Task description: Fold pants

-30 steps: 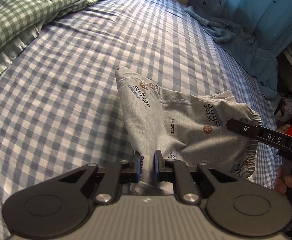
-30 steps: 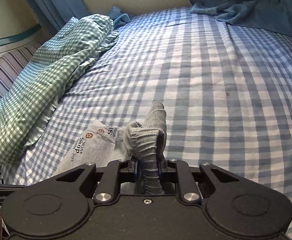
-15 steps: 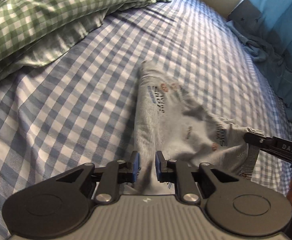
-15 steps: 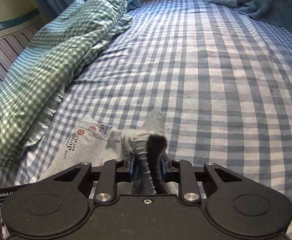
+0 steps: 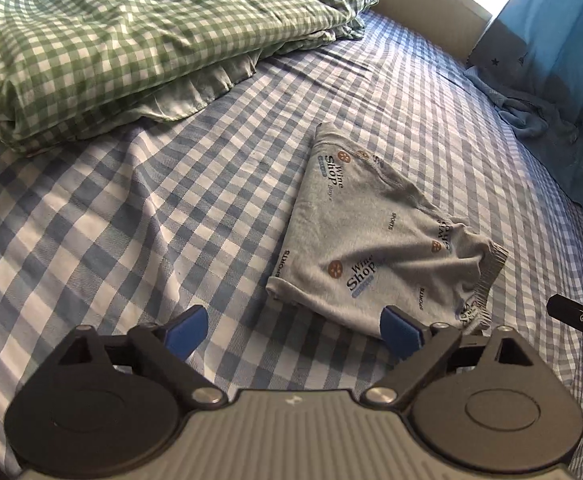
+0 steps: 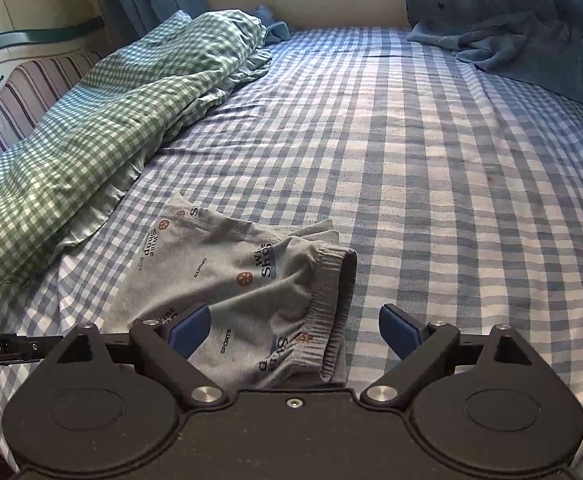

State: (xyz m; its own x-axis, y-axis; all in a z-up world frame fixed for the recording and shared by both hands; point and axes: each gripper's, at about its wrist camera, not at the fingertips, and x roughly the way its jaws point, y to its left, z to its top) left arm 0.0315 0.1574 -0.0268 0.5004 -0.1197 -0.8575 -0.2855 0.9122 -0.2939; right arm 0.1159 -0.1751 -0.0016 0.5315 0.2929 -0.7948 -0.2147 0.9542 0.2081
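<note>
Pants: grey printed pair, folded, lying on bed ahead of both claws

Pants — grey knit, printed with "Wine Shop" and "SPORTS" lettering. Lying flat on blue-checked bed, doubled over into a compact, roughly triangular bundle. Not held by either claw.

Long axis: running from narrow far corner, nearest green gingham duvet, back toward wider near end with ribbed waistband. Waistband end closest to both claws; in right wrist view, rising slightly off the bed and gaping open rather than lying flat.

Left claw — spread wide, blue pads apart, nothing between them. Pants forward and to the right of its centre line; near edge of fabric just beside right-hand pad, contact not clear.

Right claw — spread wide, empty. Pants directly ahead and to the left, waistband falling between the pads, near fold running under the claw body. Judged the nearer of the two to the loose end.

Judgement: fold apparently laid; remaining work likely flattening or a further fold across the long axis, starting from the waistband end, with right claw best placed.

Blue blanket — bunched at far right of bed, well apart from pants.
</note>
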